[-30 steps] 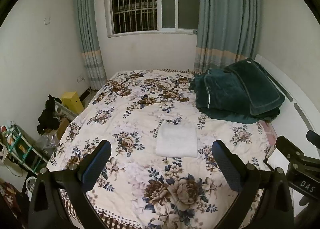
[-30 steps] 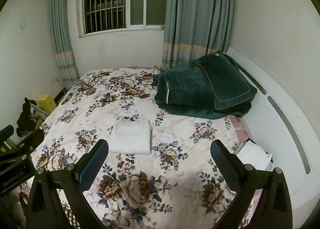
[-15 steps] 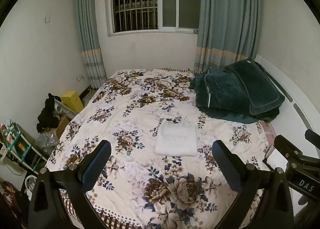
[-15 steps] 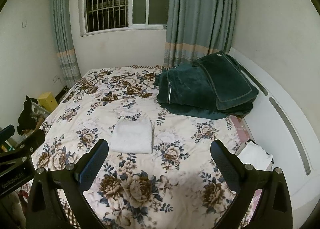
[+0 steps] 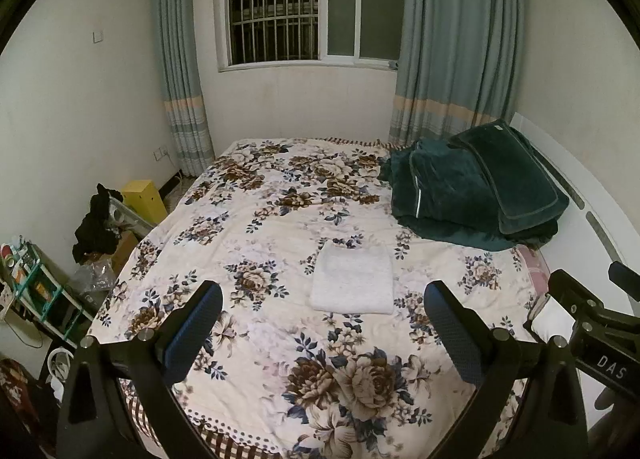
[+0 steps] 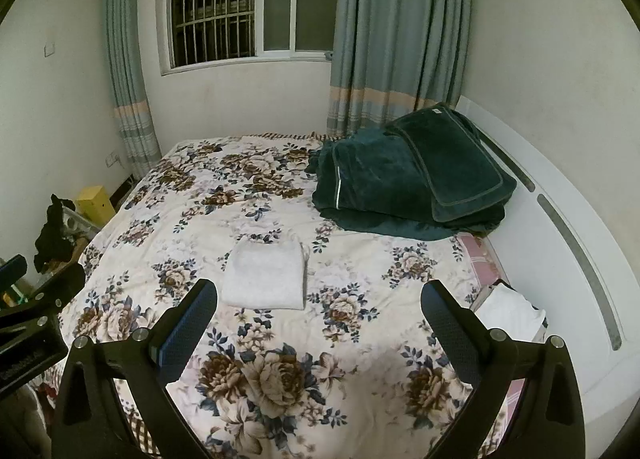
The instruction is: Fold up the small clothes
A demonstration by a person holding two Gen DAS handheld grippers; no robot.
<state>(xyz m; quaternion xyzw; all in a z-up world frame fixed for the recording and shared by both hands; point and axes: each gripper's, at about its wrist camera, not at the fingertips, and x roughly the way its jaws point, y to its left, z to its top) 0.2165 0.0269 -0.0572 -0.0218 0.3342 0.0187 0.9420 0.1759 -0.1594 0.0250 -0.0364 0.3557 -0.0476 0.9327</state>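
Left wrist view shows us one small white garment (image 5: 352, 283) lying on the bed (image 5: 280, 359), already folded into a neat rectangle near the middle of the floral quilt, well apart from both tools. Our left gripper (image 5: 323, 333) hovers above the near end of the bed with its jaws spread wide and nothing between them; our right gripper (image 6: 319, 329) hangs beside it, jaws likewise released and empty.

We judge the garment to be light, soft and limp, with a slightly fuzzy knit that should not slip between the pads. It will sag and unfold if lifted by one corner, so we would pinch through all layers at the two near corners, or along one folded edge.

Counting: one white folded garment on the quilt, one pile of dark green bedding (image 6: 408, 175) at the far right by the headboard, and one other white fabric item (image 6: 510, 313) down the right side of the bed, possibly another garment.
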